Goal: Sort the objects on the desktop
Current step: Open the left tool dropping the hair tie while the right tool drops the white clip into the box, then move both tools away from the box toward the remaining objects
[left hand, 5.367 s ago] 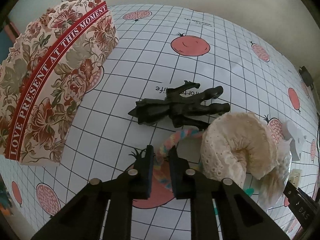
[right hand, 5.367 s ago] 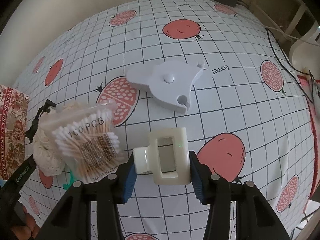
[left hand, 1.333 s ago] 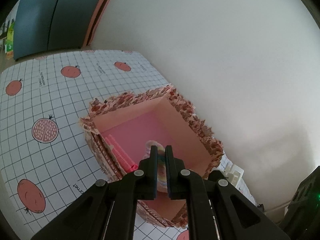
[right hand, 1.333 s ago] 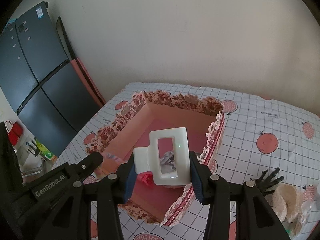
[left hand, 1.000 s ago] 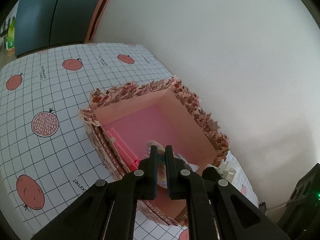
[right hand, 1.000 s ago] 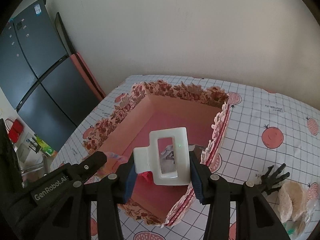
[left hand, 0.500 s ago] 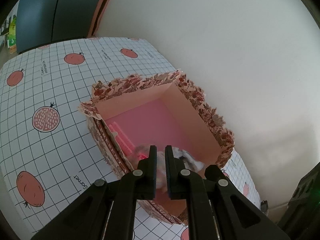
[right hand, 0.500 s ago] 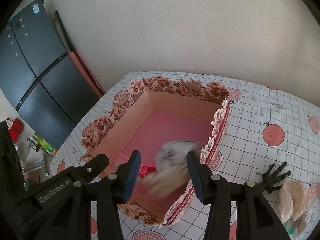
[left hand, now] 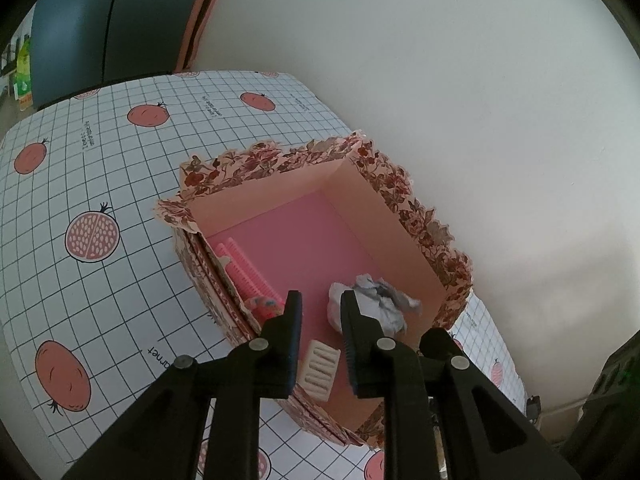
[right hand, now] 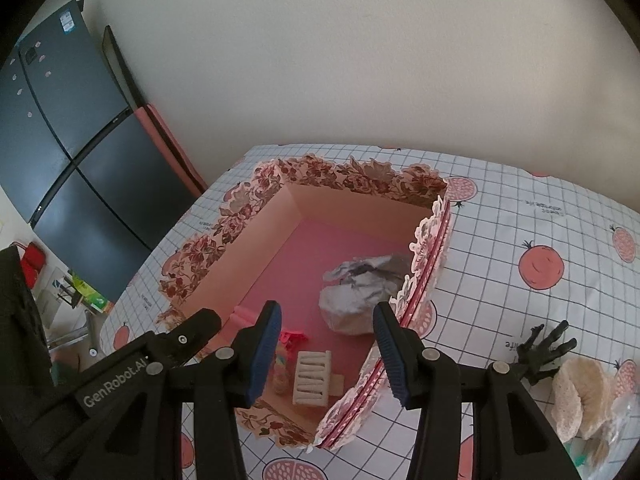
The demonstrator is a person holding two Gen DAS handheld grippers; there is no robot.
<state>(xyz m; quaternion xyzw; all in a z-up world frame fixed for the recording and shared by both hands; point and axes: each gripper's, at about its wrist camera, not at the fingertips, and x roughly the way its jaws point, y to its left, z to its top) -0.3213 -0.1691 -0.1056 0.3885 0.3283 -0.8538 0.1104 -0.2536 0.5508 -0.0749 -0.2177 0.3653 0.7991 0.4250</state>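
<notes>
Closest to the lens, both sets of tongs hang over the near end of the box with nothing in them. The left tongs (left hand: 318,312) have their jaws just cracking apart, opening as we speak, and the gap between them is bare. The right tongs (right hand: 326,326) sit a fair bit wider, also holding nothing.

So that's the change: a second ago the left pair was pinching the pastel rainbow twisted hair tie (left hand: 262,305) and the right pair was clamped on the cream rectangular plastic claw clip (right hand: 312,376). Now both are lying on the pink floor of the floral-printed cardboard box with the scalloped rim (right hand: 280,172), at its near end, the clip flat with its teeth up and the hair tie just beside it against the near wall. Two items sorted in one go, nice.

A little further in there's a pink ribbed comb-like thing (left hand: 244,270) leaning along the side wall, and a crumpled silver-grey wad of foil or wrapper (right hand: 360,292) in the middle.

Past the box, on the white grid-and-pomegranate cloth covering the desk (right hand: 520,240), a black plastic claw clip (right hand: 540,350) and a cream lacy fabric bundle (right hand: 580,396) are still out. My guess is those go next, so the job's maybe halfway.
</notes>
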